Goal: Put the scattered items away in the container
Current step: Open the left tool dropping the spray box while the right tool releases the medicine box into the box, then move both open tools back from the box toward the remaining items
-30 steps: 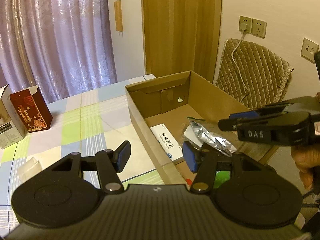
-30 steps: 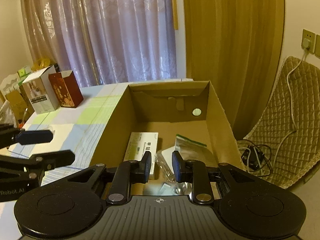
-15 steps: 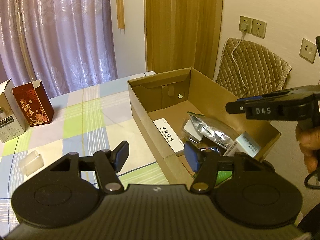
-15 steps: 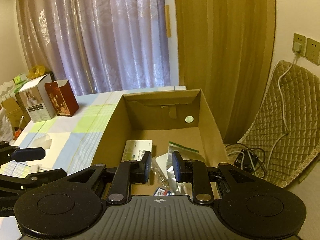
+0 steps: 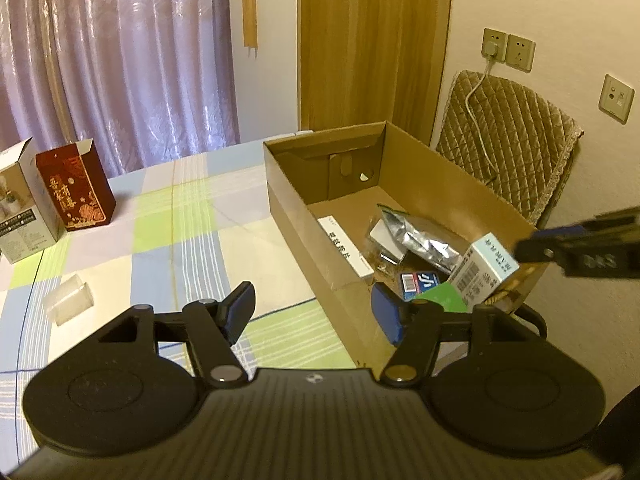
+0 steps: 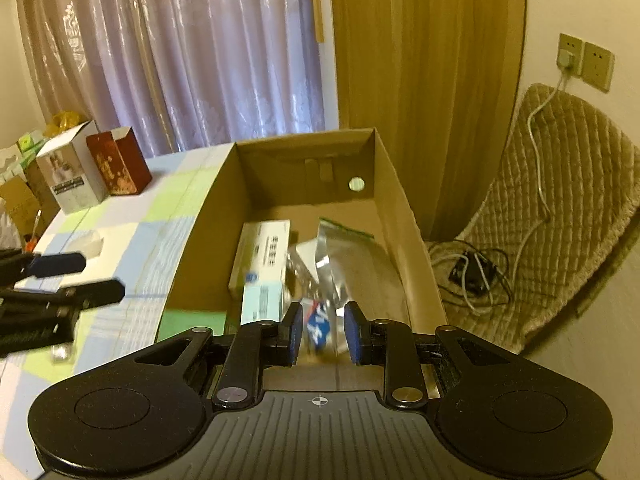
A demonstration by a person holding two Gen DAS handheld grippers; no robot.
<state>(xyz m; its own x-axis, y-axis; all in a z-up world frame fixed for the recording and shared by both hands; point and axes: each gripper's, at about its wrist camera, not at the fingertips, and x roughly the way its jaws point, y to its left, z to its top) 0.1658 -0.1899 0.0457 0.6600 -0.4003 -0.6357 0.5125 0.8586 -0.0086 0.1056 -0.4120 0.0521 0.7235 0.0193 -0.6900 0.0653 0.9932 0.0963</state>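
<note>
Left wrist view shows the left gripper [image 5: 314, 312] with its two blue-padded fingers spread wide apart and nothing between them. It hangs above the checked tablecloth [image 5: 168, 248], at the near corner of the cardboard box [image 5: 440, 176]. One finger is over the cloth, and the other one is over the box corner.

Right wrist view shows the right gripper [image 6: 319, 334] with a moderate gap between its fingers, and they hold nothing. It is above the near end of the box, pointing along its length.

Inside the box lie a long white carton [image 5: 346, 250] along the left wall, a silver foil pouch [image 5: 420, 240] beside it in the middle, a small blue packet [image 5: 420, 283] near the front wall, and a pale blue-and-white box [image 5: 482, 270] which leans tilted at the front right corner. A green piece [image 5: 438, 300] shows just below it; what it is I cannot tell.

On the cloth, well apart from the box, a small clear plastic holder [image 5: 69, 298] is lying. Further back stand a dark red carton [image 5: 76, 188] and a white carton [image 5: 22, 200], side by side. A quilted chair [image 5: 508, 148] is behind the box.
</note>
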